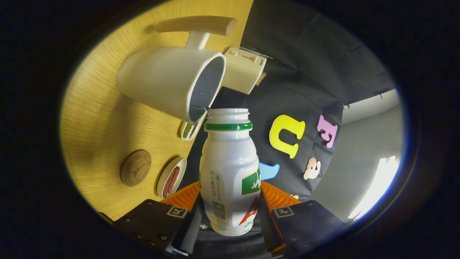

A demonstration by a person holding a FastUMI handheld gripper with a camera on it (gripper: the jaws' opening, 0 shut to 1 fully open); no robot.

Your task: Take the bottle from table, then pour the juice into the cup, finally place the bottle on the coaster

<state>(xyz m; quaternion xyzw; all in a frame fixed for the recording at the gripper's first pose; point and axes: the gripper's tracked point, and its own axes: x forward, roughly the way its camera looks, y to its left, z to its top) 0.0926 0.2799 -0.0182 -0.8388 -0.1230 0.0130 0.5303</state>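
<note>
My gripper (230, 205) is shut on a white plastic bottle (229, 172) with a green neck ring and no cap, one finger pressing each side of its lower body. The whole view is rolled, so the wooden table (97, 126) stands like a wall beside the bottle. The bottle's open mouth sits right at the lip of a white cup (172, 81) with a wooden handle (197, 25), beside the cup's spout. The cup's dark inside faces the bottle. No juice shows in the air. A round brown coaster (135, 167) lies on the table, nearer the fingers than the cup.
A cream-coloured toaster-like appliance (242, 70) stands just beyond the cup. Two small white dishes lie on the table: one with reddish grains (171, 177) beside the coaster, one with green and dark bits (189, 130) under the cup's lip. Black cloth wall lies behind.
</note>
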